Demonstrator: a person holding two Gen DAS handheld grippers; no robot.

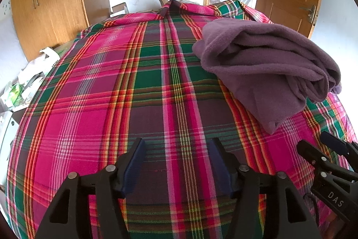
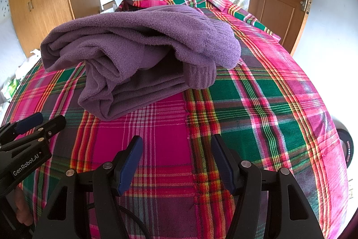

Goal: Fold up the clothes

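Fleece (image 2: 138, 46) lies bundled on the bed (image 2: 279, 104), ahead of our right hand-held gripper (image 2: 176, 160), nearer than the left (image 1: 176, 162); both gape wide, empty.

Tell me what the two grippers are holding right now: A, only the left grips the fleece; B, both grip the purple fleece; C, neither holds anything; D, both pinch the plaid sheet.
C: the left gripper and right gripper both have their fingers spread with only plaid sheet showing between them, and the purple fleece lies untouched further away.
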